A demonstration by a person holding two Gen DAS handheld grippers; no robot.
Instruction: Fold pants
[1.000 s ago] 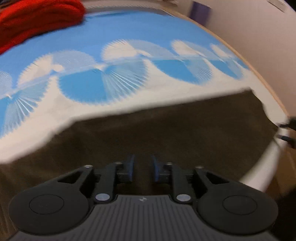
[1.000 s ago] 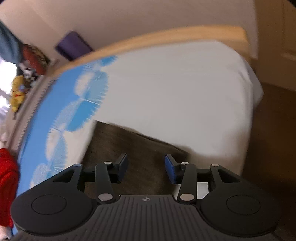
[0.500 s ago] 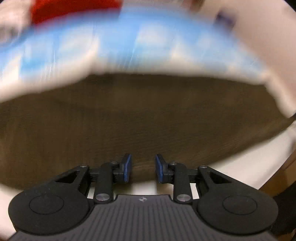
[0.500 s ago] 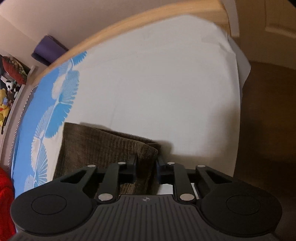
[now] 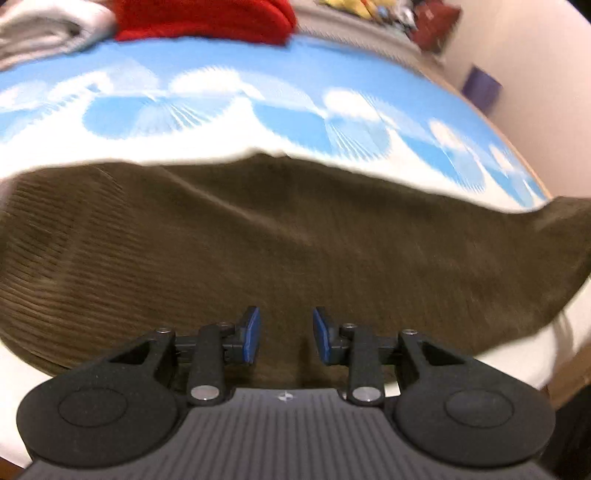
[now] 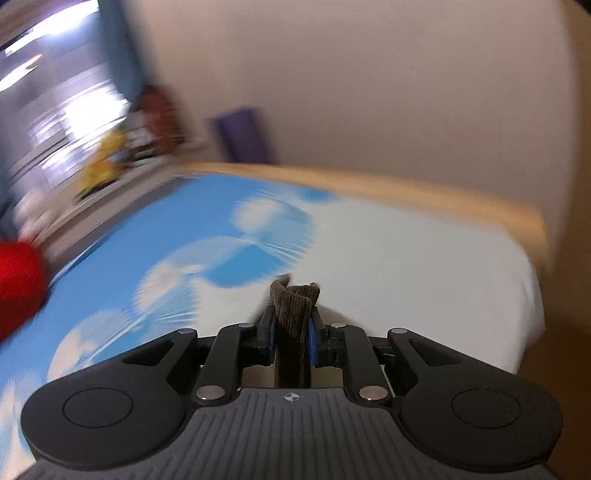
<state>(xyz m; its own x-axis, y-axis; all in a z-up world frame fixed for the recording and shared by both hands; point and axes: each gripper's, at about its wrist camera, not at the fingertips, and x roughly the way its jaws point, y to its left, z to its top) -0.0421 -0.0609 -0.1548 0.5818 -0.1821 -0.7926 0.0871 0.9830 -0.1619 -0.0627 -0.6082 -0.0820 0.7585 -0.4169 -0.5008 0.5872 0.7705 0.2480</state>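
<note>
The brown corduroy pants [image 5: 258,243] lie spread across the bed, filling the middle of the left wrist view. My left gripper [image 5: 286,334] is open and empty, its blue pads just above the pants' near edge. My right gripper [image 6: 291,328] is shut on a bunched corner of the pants [image 6: 293,306] and holds it up above the bed; the cloth sticks out past the pads. The rest of the pants is hidden below the right gripper.
The bed has a blue and white fan-patterned cover [image 5: 229,110] and a white sheet [image 6: 424,280]. A red garment [image 5: 207,18] and grey-white cloth [image 5: 44,26] lie at the far side. A wooden bed frame [image 6: 406,192] and a wall bound the right.
My right gripper closed on the pants' corner and lifted it off the bed, its view swinging upward. My left gripper stayed open and shifted over the pants' near edge.
</note>
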